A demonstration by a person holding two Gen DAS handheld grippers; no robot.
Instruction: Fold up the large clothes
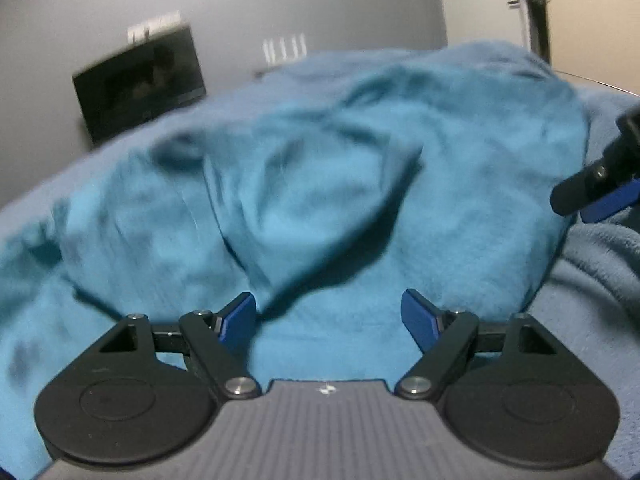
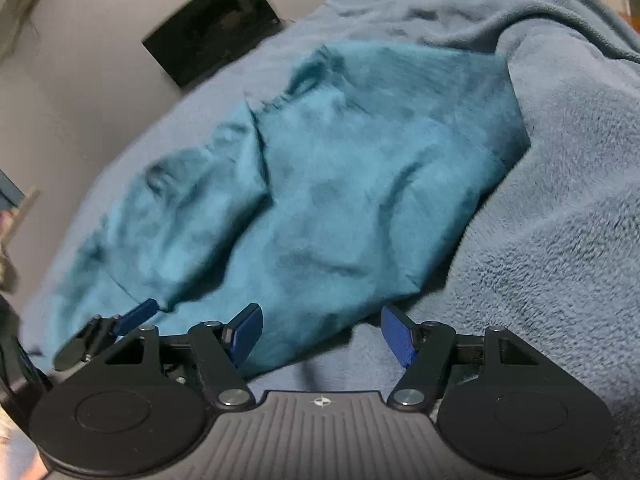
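Observation:
A large teal garment (image 1: pixel 320 184) lies crumpled on a grey-blue fleece blanket (image 1: pixel 592 288), with a loose fold bulging up in its middle. My left gripper (image 1: pixel 328 316) hovers open over the garment's near part, with nothing between its blue pads. At the right edge of that view the right gripper (image 1: pixel 592 192) shows as a black and blue finger. In the right wrist view the garment (image 2: pixel 320 184) stretches away to the upper right on the blanket (image 2: pixel 560 220). My right gripper (image 2: pixel 322 330) stands open over the garment's near corner, holding nothing. The left gripper (image 2: pixel 120 328) is close on its left.
A black screen (image 1: pixel 140 84) and a white router with antennas (image 1: pixel 284 48) stand by the grey wall behind the bed. The blanket bunches into thick folds (image 2: pixel 540 28) at the right. A pale door (image 1: pixel 592 20) is at the far right.

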